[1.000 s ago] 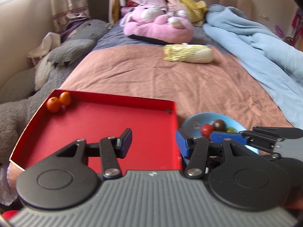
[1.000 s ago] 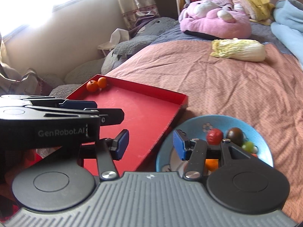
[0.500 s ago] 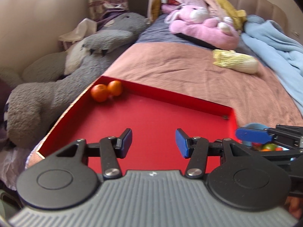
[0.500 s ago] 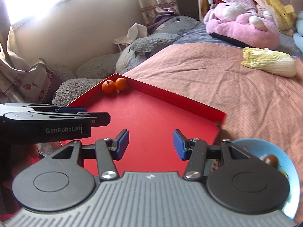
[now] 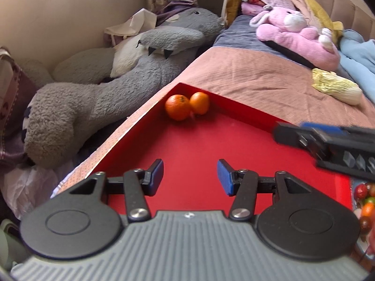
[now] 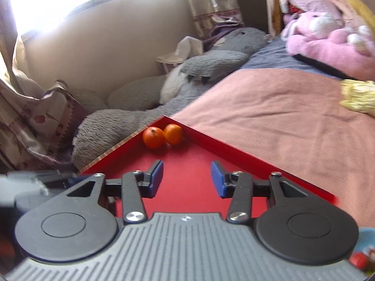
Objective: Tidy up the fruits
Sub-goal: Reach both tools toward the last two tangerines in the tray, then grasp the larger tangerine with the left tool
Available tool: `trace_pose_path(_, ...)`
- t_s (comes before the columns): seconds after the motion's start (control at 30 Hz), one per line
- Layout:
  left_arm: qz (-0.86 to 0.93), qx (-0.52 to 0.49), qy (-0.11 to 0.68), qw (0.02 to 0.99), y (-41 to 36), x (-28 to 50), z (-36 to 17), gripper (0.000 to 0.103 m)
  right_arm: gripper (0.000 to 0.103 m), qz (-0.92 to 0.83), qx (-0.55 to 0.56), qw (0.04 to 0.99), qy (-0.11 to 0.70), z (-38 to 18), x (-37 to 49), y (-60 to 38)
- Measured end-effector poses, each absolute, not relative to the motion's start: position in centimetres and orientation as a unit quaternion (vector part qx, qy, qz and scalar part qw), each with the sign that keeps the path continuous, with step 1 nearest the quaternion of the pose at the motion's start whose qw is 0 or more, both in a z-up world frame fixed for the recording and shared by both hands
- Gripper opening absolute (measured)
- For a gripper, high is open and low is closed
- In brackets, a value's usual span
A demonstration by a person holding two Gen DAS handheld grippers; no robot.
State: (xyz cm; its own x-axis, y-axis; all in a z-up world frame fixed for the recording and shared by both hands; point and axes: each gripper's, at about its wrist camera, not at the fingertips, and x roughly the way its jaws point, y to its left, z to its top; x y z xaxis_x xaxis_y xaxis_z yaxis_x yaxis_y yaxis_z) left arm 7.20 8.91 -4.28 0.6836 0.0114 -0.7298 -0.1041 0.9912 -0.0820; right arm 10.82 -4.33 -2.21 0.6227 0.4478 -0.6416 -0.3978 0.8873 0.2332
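Observation:
Two oranges [image 5: 186,106] [image 6: 162,135] lie together in the far corner of a red tray [image 5: 234,140] [image 6: 225,157] on the bed. My left gripper [image 5: 190,178] hangs open over the tray floor with nothing between its fingers. My right gripper [image 6: 186,179] also hovers over the tray, short of the oranges; its jaws are closing and hold nothing. The right gripper's fingers [image 5: 328,140] cross the right side of the left wrist view. Small fruits in a blue bowl [image 6: 366,236] show at the right edge [image 5: 365,199].
A big grey plush toy [image 5: 105,89] lies along the tray's left side. Further up the pink bedspread [image 5: 257,75] rest a pale cabbage [image 5: 335,89], a pink plush rabbit [image 5: 297,35] and a blue blanket [image 5: 361,56].
Both grippers have swung left, from over the bowl to over the red tray. The oranges look nearer in both views. The right gripper's jaws have narrowed a little.

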Motion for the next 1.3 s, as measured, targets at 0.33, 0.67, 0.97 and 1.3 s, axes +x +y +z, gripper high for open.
trace_pose_path(0.33,0.029,-0.064,0.404,0.912,10.8,8.2,-5.7,0.053,0.039,0.225,0.063,0.885,0.403,-7.1,18.7,1.9)
trace_pose_path(0.67,0.030,-0.087,0.412,0.906,12.5,9.7,-6.6,0.053,0.040,0.208,0.145,0.870,0.424,-9.7,22.4,2.4)
trace_pose_path(0.97,0.021,-0.079,0.412,0.907,12.0,11.0,-6.4,0.053,0.032,0.230,0.122,0.874,0.410,-9.1,21.8,1.0)
trace_pose_path(1.3,0.025,-0.091,0.426,0.900,11.3,15.1,-6.7,0.072,0.031,0.217,0.022,0.885,0.411,-8.0,15.5,-5.0)
